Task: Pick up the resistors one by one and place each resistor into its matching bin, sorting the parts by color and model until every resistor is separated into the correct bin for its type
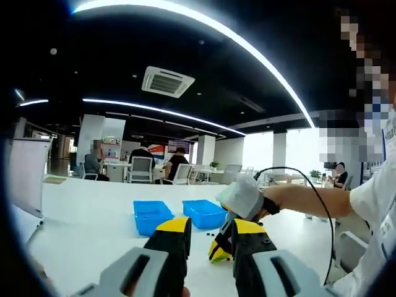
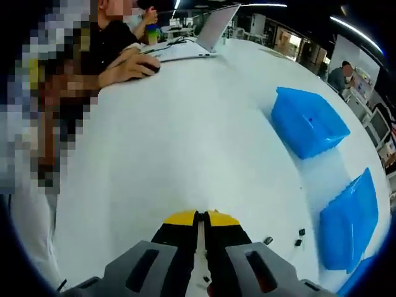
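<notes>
Left gripper (image 1: 210, 232) hovered above the white table (image 1: 86, 216), jaws held apart with nothing between them. Beyond its tips lay two blue bins (image 1: 152, 216) (image 1: 204, 213) side by side, with a few small dark resistors (image 1: 207, 235) scattered on the tabletop just near of the right-hand bin. Entered from the right in the left gripper view: the right gripper, grasped by a person's hand (image 1: 269, 204), a black cable (image 1: 325, 210) looping off it, yellow tips pointed down close to the resistors.

Right gripper (image 2: 201, 216) sat low over the same table (image 2: 185, 124), jaws pressed together with just a thin slit between; could not tell whether anything tiny was pinched there. Resistors (image 2: 300, 237) lay just right of its tips, loose on the tabletop, near the closer bin (image 2: 349, 223). Farther off, toward the upper right, stood the other bin (image 2: 309, 120). At the far edge rested an open laptop (image 2: 213, 28) and a seated person's hand (image 2: 133, 65).
</notes>
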{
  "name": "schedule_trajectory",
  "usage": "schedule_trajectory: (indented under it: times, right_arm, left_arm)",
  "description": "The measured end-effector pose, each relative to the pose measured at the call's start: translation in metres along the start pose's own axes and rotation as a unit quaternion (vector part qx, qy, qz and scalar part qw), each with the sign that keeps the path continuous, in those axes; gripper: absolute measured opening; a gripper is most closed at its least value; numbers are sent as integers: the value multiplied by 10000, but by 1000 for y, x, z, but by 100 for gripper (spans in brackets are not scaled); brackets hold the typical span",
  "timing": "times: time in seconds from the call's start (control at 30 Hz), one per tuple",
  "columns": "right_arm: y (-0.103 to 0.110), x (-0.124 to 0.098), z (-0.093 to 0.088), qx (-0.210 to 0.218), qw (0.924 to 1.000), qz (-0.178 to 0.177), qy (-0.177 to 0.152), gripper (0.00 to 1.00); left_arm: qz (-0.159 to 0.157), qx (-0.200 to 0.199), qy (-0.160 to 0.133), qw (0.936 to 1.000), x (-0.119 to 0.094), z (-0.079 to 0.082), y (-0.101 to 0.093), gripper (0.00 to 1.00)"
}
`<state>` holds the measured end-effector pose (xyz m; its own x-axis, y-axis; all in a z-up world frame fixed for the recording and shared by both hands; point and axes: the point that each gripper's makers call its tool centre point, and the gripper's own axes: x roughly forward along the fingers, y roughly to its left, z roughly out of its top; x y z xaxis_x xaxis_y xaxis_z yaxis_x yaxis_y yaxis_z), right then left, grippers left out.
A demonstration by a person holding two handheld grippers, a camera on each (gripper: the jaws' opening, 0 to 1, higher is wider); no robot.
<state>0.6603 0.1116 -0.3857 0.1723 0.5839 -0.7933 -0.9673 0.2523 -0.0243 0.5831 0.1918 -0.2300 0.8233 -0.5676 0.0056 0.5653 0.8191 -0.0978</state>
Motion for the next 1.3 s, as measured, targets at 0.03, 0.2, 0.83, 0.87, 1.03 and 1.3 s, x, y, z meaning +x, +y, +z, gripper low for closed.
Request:
schedule_trajectory:
  times: [0.03,0.2,0.83,0.87,1.03,1.3]
  right_arm:
    - [-1,-6,3,167,9997,-13,-163,7]
    - [-4,-50,26,647,9910,-75,-1169,7]
    - [9,-214,-27,1246,9195,-1530,-3398,7]
    - [11,-219,-33,1257,9169,-1588,-3438,7]
    - [19,-245,-55,1468,8917,-1828,-3873,7]
    - [32,-270,-87,1617,8704,-1871,-4257,7]
  left_arm:
    - [-5,18,13,10000,1,-1,-1,28]
    - [-67,74,39,9999,2,0,-9,28]
    - [-313,81,234,9992,11,-10,-22,28]
    - [-325,69,250,9991,11,-11,-22,28]
    - [-401,-89,230,9989,9,-12,-19,28]
    - [-367,-92,232,9990,6,-13,-16,28]
